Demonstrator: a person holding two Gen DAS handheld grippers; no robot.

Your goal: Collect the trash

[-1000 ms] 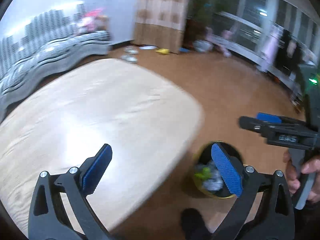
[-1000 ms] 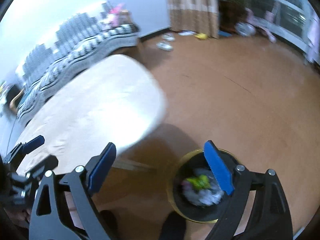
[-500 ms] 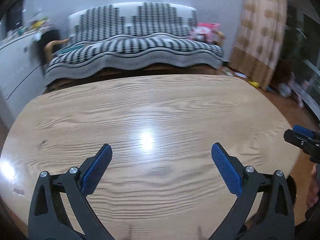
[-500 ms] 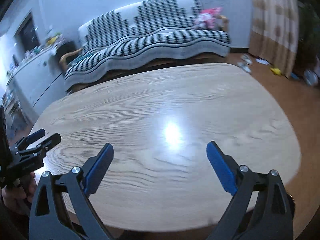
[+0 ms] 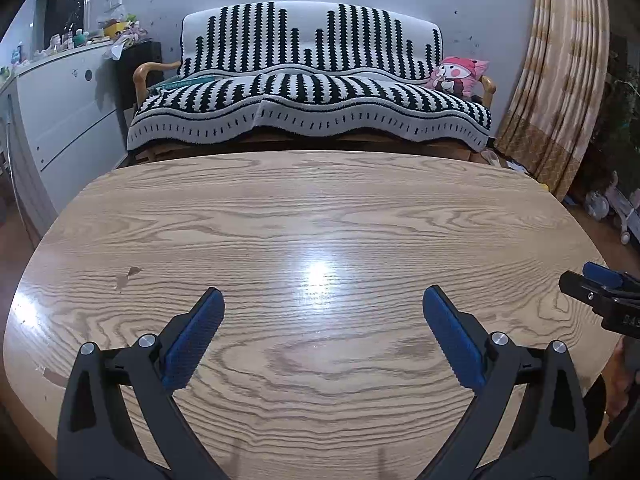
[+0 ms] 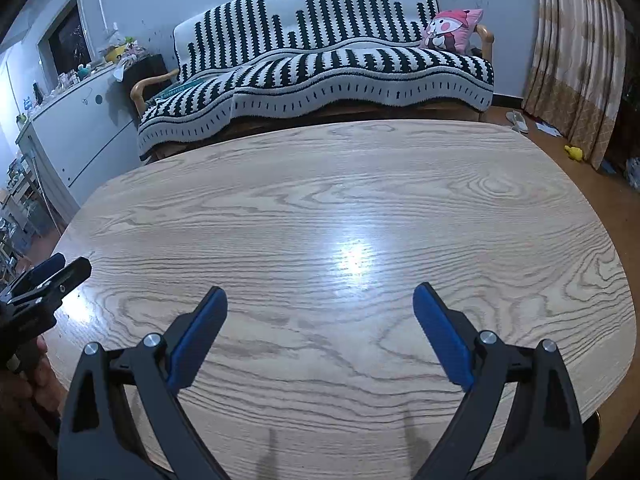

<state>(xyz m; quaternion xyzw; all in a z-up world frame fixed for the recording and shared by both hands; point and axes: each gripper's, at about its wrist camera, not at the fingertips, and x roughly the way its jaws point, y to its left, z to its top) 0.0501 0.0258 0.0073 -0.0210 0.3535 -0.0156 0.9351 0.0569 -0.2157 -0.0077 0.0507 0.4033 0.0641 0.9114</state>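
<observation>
Wooden table (image 5: 320,208) under both claws — left claw (image 5: 323,334) and right claw (image 6: 320,330) gape wide, holding nothing

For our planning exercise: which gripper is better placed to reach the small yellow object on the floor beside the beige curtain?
Probably the right gripper: the small yellow object lies past the oval wooden table, rightward; the left gripper hangs at its left end.

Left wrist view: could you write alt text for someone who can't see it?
Open left tongs with blue pads hover over a wooden table with nothing on it in view. Behind it stands a sofa under a black-and-white blanket, with a pink cushion; the right tongs poke in at the right edge.
</observation>
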